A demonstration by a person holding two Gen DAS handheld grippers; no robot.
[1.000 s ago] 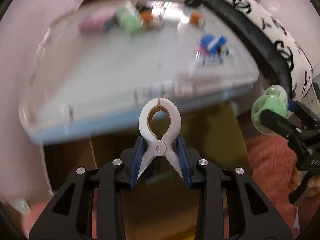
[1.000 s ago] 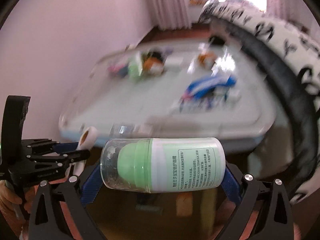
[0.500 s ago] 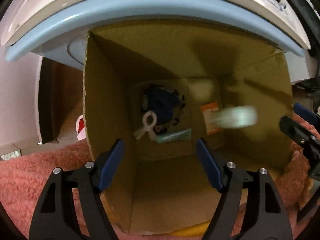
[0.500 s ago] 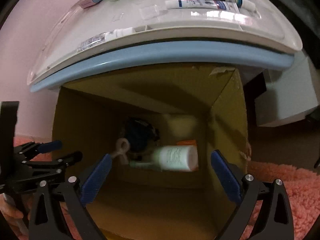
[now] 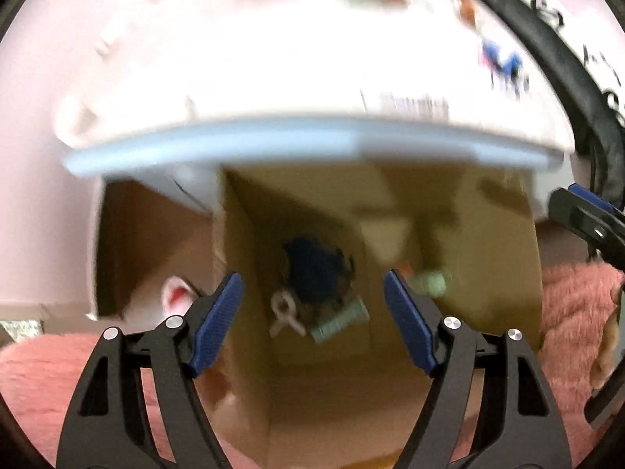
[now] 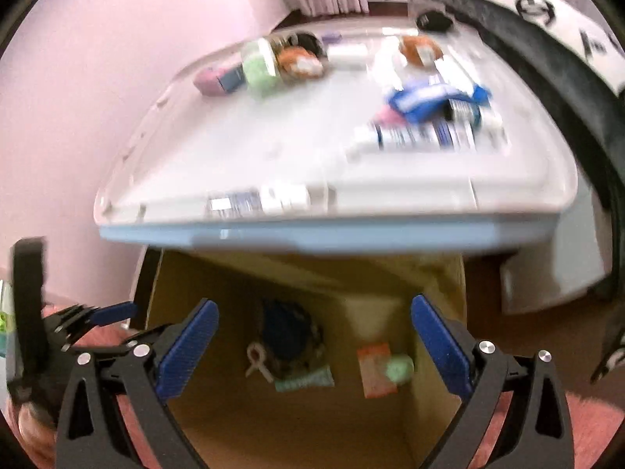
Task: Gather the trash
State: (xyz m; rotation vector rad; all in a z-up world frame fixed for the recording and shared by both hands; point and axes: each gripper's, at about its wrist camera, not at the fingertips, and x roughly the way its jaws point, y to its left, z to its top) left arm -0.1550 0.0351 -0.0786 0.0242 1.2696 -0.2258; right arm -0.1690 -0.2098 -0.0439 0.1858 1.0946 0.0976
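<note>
Both your grippers, left gripper (image 5: 312,318) and right gripper (image 6: 310,346), hang with jaws open and empty; the left's have just been opening. White clip (image 6: 258,359) and green-capped bottle (image 6: 398,367) lie in the cardboard box (image 6: 304,430), lower centre. Plenty waits on the tabletop (image 6: 273,148), upper frame.

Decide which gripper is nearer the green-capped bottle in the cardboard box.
Right, probably. The right gripper hangs above the bottle; the left gripper hangs off to the bottle's left, above the clip.

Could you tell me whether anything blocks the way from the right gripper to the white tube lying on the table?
Nothing visible does. The right gripper hangs open and empty over the cardboard box; the white tube lies on the table above, with bare tabletop in front. Only the table's blue edge must be cleared.
</note>
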